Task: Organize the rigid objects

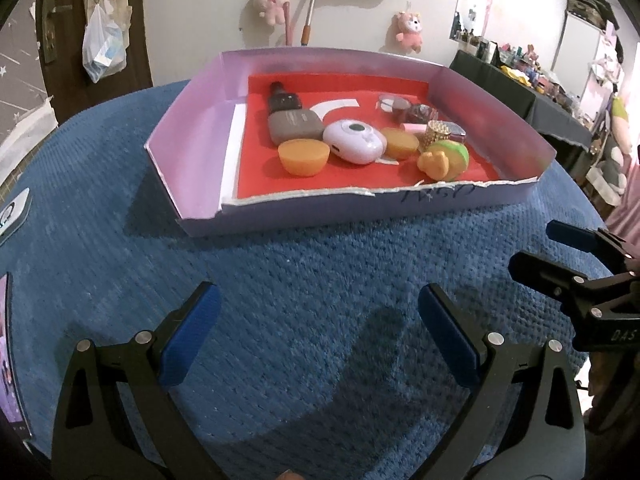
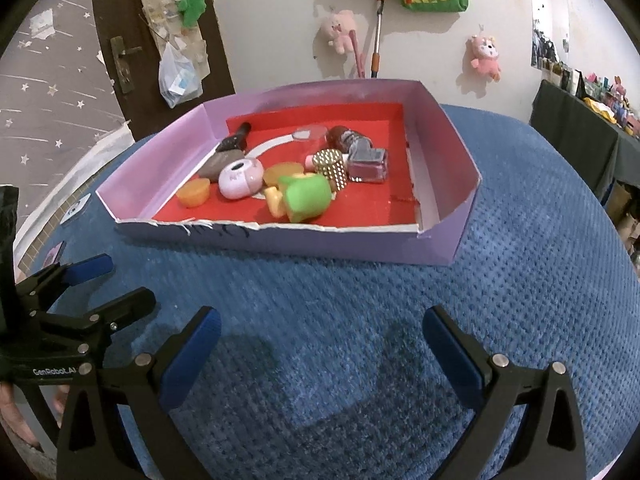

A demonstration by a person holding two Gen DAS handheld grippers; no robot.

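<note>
A lilac cardboard tray (image 1: pixel 200 128) with a red floor stands on the blue cloth. In it lie an orange cup (image 1: pixel 304 157), a white round case (image 1: pixel 354 141), a grey-brown box (image 1: pixel 295 125), a dark bottle (image 1: pixel 285 98), a second orange piece (image 1: pixel 399 142), a green and yellow toy (image 1: pixel 444 159), a gold studded cap (image 1: pixel 438 131) and small jars. The tray (image 2: pixel 452 148) and the green toy (image 2: pixel 308 197) also show in the right wrist view. My left gripper (image 1: pixel 320 316) is open and empty, short of the tray. My right gripper (image 2: pixel 320 332) is open and empty too.
The blue knitted cloth (image 1: pixel 320 264) covers the round table. A card (image 1: pixel 14 210) and a phone (image 1: pixel 10 352) lie at the left edge. Plush toys (image 1: pixel 272 0) hang on the wall behind. A cluttered dark table (image 1: pixel 520 84) stands at the right.
</note>
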